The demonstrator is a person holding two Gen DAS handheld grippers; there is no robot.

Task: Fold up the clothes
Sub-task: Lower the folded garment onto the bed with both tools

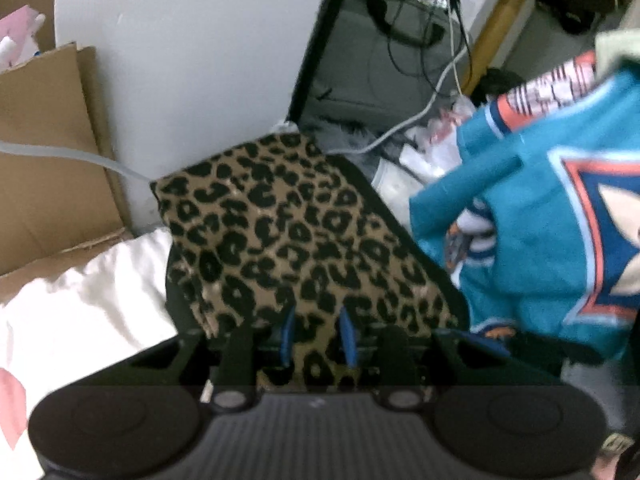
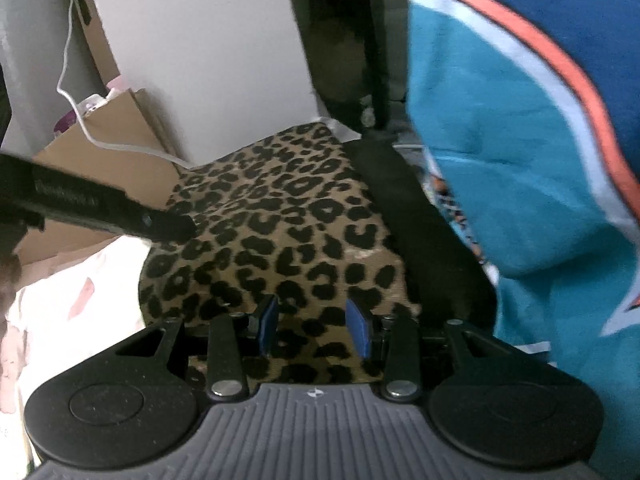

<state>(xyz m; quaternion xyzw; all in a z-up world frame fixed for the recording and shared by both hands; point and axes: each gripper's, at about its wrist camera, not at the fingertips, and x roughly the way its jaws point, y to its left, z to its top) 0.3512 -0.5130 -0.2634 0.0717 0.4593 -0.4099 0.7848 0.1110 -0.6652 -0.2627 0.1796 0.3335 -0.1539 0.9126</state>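
Garments: I count two, one leopard-print cloth (image 1: 296,236) and one teal jersey (image 1: 532,216).
Left tongs (image 1: 318,336): narrow, cloth between (grip unclear).
Right tongs (image 2: 314,326): apart over cloth.
Room: cardboard (image 1: 52,140), white bedding (image 1: 80,304).

A folded leopard-print brown and black cloth (image 1: 296,236) lies in the middle, on a white pillow-like cloth (image 1: 80,304) spreading to its left. A teal printed jersey (image 1: 552,216) hangs to its right. Flat brown cardboard (image 1: 48,152) stands behind, left, against a white wall panel (image 1: 192,52).

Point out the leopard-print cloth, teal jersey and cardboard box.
leopard-print cloth (image 2: 280,216): right wrist view, middle of top face.
teal jersey (image 1: 532,216): left wrist view, plain teal area.
cardboard box (image 1: 52,140): left wrist view, flat side.
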